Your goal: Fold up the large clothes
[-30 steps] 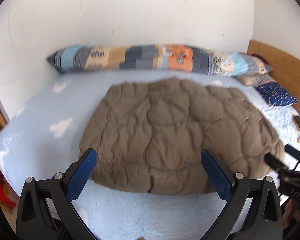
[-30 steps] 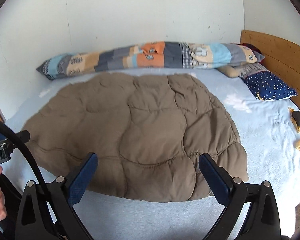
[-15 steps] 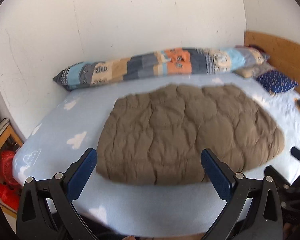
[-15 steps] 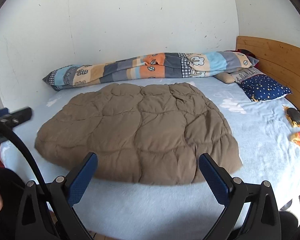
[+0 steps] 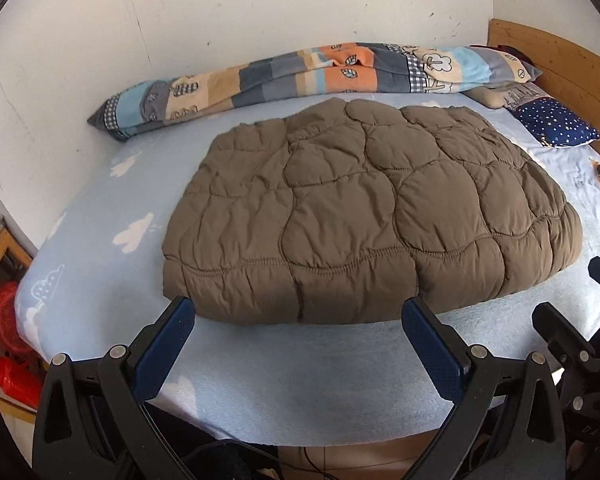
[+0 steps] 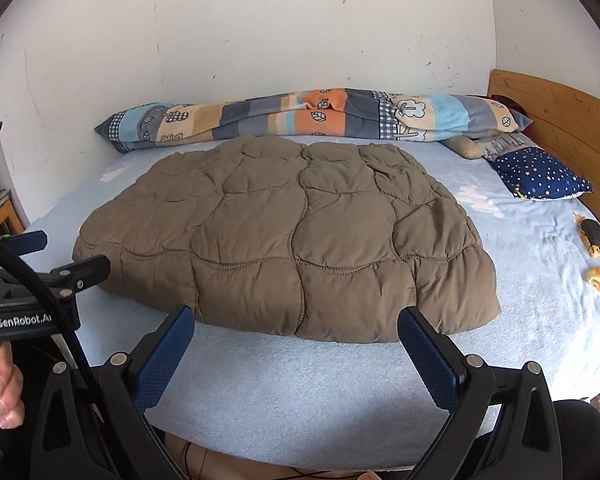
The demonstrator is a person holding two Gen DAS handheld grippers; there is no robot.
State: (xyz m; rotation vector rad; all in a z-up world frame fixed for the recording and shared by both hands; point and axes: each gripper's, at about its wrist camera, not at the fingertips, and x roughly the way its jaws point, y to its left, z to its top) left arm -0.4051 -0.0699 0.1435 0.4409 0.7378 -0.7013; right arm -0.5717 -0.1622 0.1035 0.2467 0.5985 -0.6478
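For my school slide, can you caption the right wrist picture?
Open right claw hovers before a brown quilted blanket lying on the light blue bed.

This is a bedroom in a home. A bed with a pale blue sheet printed with white clouds fills nearly the whole view and stands against a plain white wall marked with small scuffs. At one end of the bed rises a wooden headboard, and just before it lie a navy star-print pillow and a grey one. Along the wall side of the bed stretches a rolled patchwork blanket. A brown quilt lies spread in the middle of the bed. Small toys sit on the sheet near the headboard.
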